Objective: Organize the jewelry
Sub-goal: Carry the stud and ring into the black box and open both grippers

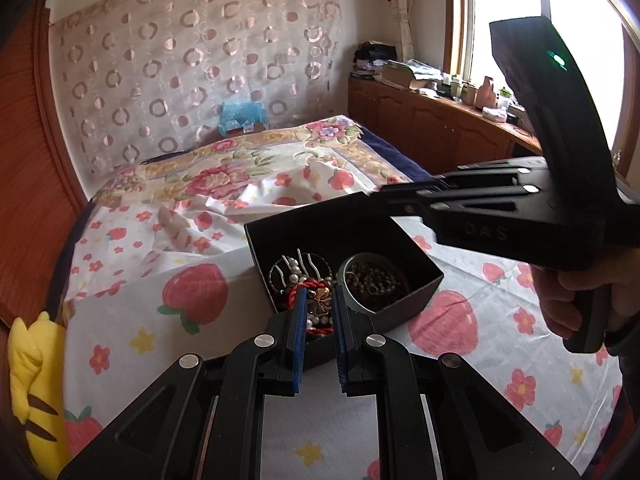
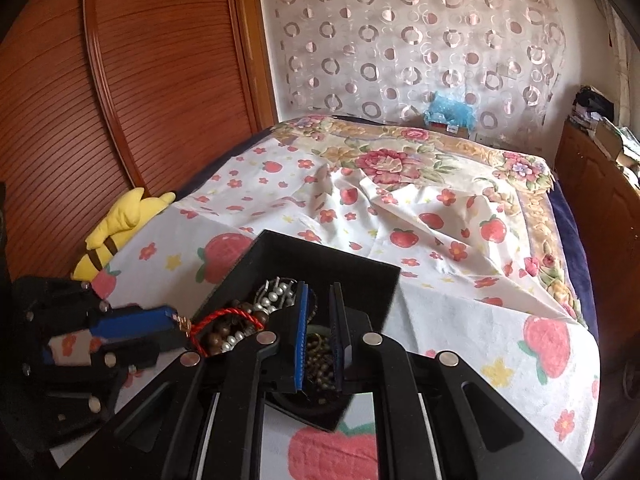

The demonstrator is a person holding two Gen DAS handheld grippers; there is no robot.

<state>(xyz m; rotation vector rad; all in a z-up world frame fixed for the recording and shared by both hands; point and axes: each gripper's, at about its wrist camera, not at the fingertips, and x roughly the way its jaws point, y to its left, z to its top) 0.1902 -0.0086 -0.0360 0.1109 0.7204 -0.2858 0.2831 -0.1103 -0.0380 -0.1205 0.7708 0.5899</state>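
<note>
The left gripper (image 1: 320,320) pinches a gold flower-shaped brooch (image 1: 319,299) over the one black rectangular box (image 1: 416,280) on the strawberry-print bedsheet (image 1: 160,340); the right gripper (image 2: 319,344), nearly closed, perhaps holds nothing.

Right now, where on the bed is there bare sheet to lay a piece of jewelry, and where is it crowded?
Free: the sheet between the black box and the yellow plush, and the sheet right of the box toward the bed's edge. Beyond the box the sheet is bare but rumpled. Crowded: inside the box, with tangled jewelry, a full tin and both grippers near it.
</note>
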